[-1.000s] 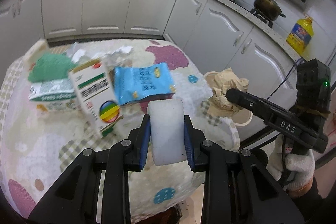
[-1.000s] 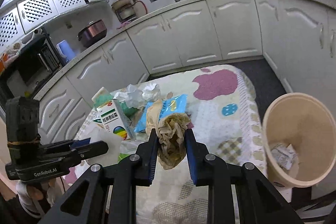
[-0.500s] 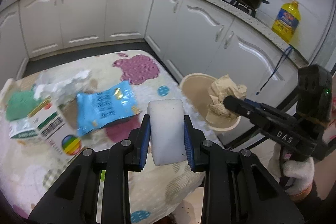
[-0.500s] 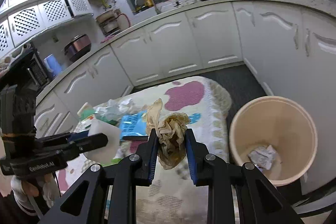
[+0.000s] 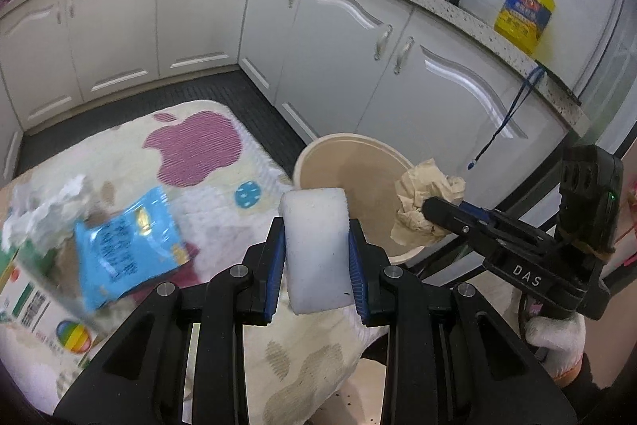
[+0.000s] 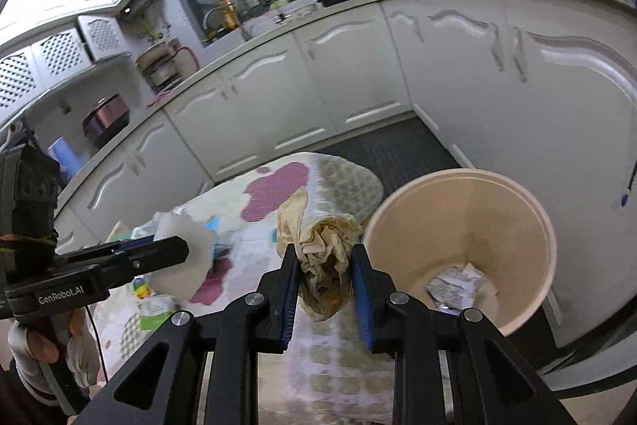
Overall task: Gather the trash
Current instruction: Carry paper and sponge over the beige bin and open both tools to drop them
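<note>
Left gripper, black with blue pads, is clamped on a white rounded foam block; right gripper is clenched on a crumpled tan paper wad. We hold both pieces in the air beside the table edge, close to the round beige plastic bin standing on the floor by the white cabinets. From the left camera the wad hangs over the bin's rim; the foam block sits in front of the bin's near wall, not clearly over the opening. Inside the bin we see one crumpled printed wrapper at the bottom, so we judge one piece already collected. Neither held item is dropped yet. On the patterned tablecloth more remains: a blue snack packet, crumpled white tissue, a white carton with a rainbow circle, and something green at the far left, too blurred to name. We reckon the job under halfway: two drops pending, then several table items.
</note>
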`<state>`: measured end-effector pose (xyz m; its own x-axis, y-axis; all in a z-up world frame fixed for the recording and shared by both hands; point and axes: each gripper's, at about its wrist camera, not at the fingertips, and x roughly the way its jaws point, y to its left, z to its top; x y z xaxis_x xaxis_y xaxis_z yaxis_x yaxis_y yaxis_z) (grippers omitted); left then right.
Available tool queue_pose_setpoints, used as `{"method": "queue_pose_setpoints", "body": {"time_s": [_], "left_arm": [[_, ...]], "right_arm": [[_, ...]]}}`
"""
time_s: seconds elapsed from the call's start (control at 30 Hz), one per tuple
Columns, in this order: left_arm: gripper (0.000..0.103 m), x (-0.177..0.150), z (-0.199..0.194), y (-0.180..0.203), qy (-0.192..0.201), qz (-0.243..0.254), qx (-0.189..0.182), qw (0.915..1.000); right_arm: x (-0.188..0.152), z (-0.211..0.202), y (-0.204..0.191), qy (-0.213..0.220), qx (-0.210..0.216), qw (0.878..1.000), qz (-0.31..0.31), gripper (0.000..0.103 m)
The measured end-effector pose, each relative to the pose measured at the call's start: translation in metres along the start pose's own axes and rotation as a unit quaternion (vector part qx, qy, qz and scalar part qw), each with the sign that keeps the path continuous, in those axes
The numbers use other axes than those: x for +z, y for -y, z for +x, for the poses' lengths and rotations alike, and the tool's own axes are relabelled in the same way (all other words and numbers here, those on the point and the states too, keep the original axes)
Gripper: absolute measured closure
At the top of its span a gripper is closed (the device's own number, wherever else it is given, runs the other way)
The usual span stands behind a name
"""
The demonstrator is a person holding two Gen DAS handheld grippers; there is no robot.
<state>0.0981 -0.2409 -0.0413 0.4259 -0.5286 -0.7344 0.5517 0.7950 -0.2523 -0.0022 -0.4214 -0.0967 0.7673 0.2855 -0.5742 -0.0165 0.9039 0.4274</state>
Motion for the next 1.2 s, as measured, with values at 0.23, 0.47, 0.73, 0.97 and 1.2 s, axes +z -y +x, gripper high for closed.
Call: {"method": "queue_pose_setpoints", "body": {"time_s": [0.23, 0.47, 0.73, 0.97, 1.2], "left_arm": [[0.076, 0.015, 0.032, 0.023, -0.018, 0.023, -0.006, 0.9996], [0.076, 0.024, 0.060, 0.032, -0.034, 0.027, -0.011, 0.9990], [0.076, 0.035, 0.101, 0.038, -0.056, 0.011, -0.021, 0.9981], [0.076, 0.040, 0.133, 0.041, -0.066, -0.007, -0.024, 0.9975], [0.046, 0.044, 0.151, 0.029, -0.056, -0.045, -0.036, 0.9967]], "right_arm": [[0.000, 0.004, 0.029, -0.002, -0.018, 1.000, 0.025, 0.079], [-0.001, 0.012, 0.050, -0.011, -0.032, 0.998, 0.043, 0.079], [-0.001, 0.029, 0.066, -0.023, -0.055, 0.997, 0.055, 0.078], [-0.003, 0.042, 0.079, -0.034, -0.072, 0.995, 0.063, 0.078], [-0.006, 0.049, 0.093, -0.031, -0.101, 0.991, 0.084, 0.053]]}}
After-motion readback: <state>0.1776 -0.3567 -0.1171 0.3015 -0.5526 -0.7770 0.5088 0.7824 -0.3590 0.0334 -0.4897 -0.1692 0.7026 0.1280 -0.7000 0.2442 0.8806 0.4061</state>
